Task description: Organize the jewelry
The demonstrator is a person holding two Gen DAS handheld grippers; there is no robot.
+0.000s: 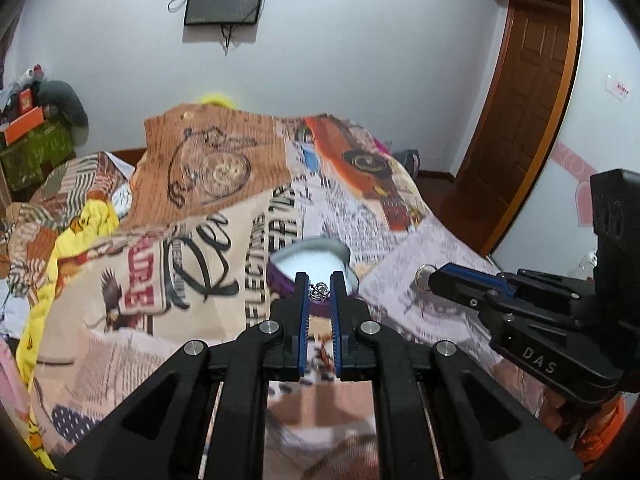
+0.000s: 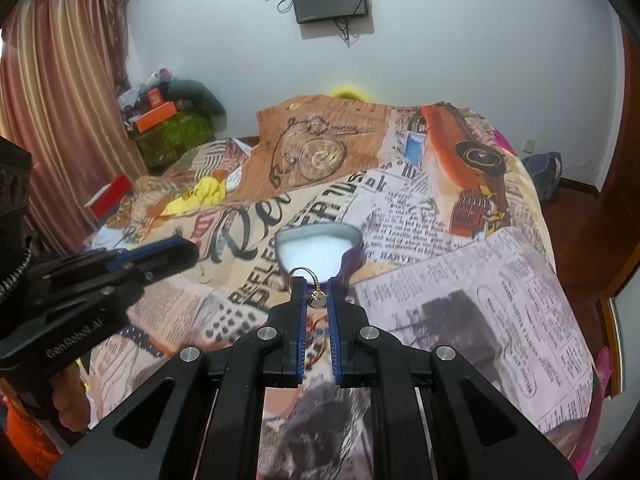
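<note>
A purple heart-shaped jewelry box (image 1: 280, 280) with a white lining lies open on the bed; it also shows in the right wrist view (image 2: 352, 258). My left gripper (image 1: 320, 292) is shut on a small silver crown ring (image 1: 319, 291), held just in front of the box's near edge. My right gripper (image 2: 317, 298) is shut on a silver hoop earring with a gold disc (image 2: 318, 299), also at the box's near edge. The right gripper shows in the left wrist view (image 1: 430, 278) with the earring at its tip. The left gripper shows in the right wrist view (image 2: 188, 254).
The bed is covered by a printed newspaper-and-car quilt (image 2: 460, 280). A small earring (image 2: 204, 278) lies on the quilt left of the box. Yellow cloth (image 1: 80, 232) and clutter sit at the left. A wooden door (image 1: 532, 100) stands at the right.
</note>
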